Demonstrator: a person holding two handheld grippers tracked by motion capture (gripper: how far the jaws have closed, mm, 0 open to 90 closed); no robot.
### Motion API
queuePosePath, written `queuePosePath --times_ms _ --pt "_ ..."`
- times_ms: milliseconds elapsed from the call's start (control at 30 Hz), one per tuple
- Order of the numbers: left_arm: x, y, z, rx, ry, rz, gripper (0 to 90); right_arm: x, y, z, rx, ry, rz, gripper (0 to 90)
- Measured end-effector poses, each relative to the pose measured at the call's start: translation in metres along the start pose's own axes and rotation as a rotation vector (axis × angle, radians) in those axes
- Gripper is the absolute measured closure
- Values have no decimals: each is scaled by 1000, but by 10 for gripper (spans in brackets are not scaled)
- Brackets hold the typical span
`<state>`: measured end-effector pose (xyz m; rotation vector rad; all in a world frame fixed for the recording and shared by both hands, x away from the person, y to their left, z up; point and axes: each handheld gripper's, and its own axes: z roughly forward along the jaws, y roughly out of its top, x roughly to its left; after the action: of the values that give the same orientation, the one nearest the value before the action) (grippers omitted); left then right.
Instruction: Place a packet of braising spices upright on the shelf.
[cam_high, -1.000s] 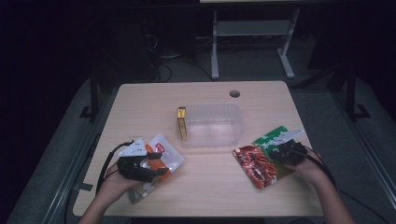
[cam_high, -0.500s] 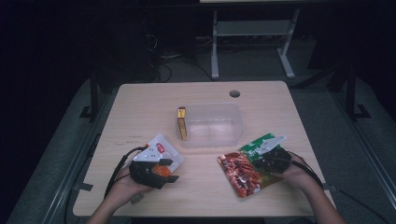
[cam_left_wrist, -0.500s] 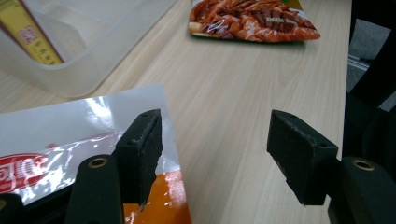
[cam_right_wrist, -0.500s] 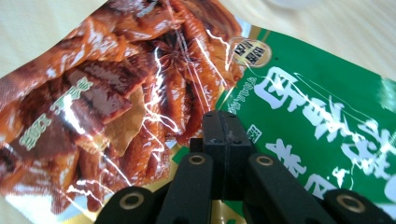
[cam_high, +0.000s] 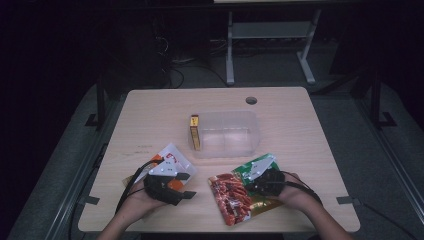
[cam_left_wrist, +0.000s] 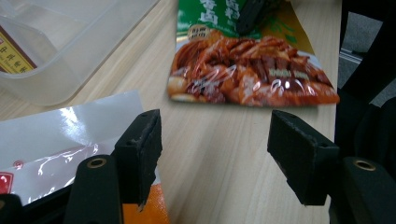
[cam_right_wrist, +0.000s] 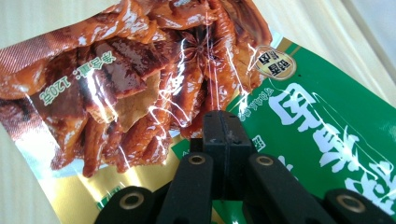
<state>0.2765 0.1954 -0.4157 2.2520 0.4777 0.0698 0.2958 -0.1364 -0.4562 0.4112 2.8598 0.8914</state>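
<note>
In the high view, lower left of the frame, the left gripper (cam_high: 186, 194) hangs over a white and orange snack packet (cam_high: 170, 159), hiding most of it; only the packet's upper white corner and an orange patch show, so its print cannot be read. In the left gripper view the jaws stand apart over bare table (cam_left_wrist: 224, 154), nothing between them, and the white packet (cam_left_wrist: 56, 140) lies under the left jaw, cut off by the frame's edge. Its jaws have just been opening a little.

At the centre sits a clear plastic bin (cam_high: 226, 134) with a yellow box (cam_high: 194, 132) on edge against its left wall.

Lower right of centre, the right gripper (cam_high: 250, 184) is clamped shut on a red and green braised-meat pouch (cam_high: 231, 195). The pouch lies flat, its long axis running from lower left to upper right, the red pictured end toward lower left, the green end partly under the gripper and hand (cam_high: 292, 192). In the right gripper view, the closed jaws pinch the pouch (cam_right_wrist: 140, 79) at its middle, where red meets green.
</note>
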Motion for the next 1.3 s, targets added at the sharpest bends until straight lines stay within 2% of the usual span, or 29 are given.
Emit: queuePosePath --times_ms 100,167,267,400,500,567,667,800,967,1033,1133,1200,1300 --pt "-1 2 4 6 -5 -7 305 3 4 2 7 -5 -12 900" --pt "-2 5 9 12 -4 -7 255 3 2 -1 -19 -11 -3 879" --pt "-4 11 18 15 -5 3 237 -2 -3 -7 -46 -18 41 762" --pt "-8 22 38 32 -10 9 181 -7 -12 -21 -82 -62 121 629" --pt "-10 30 52 51 -33 16 161 -10 -22 -32 -111 -116 161 473" --pt "-11 36 63 66 -34 28 150 -9 -27 -37 -125 -133 199 388" --pt "-12 45 80 85 -36 33 144 -10 -37 -44 -144 -159 223 326" --pt "-11 55 100 99 -26 32 142 -11 -46 -51 -156 -174 241 296" --pt "-7 59 123 135 -2 34 142 -15 -48 -52 -170 -177 245 290" --pt "-5 58 128 157 11 36 142 -15 -49 -52 -176 -172 242 290" --pt "-3 56 130 158 3 18 138 -16 -49 -52 -182 -172 240 290" --pt "-2 56 130 165 9 31 138 -16 -50 -52 -184 -172 244 290" --pt "0 55 131 167 -4 11 139 -17 -50 -52 -185 -172 243 292"
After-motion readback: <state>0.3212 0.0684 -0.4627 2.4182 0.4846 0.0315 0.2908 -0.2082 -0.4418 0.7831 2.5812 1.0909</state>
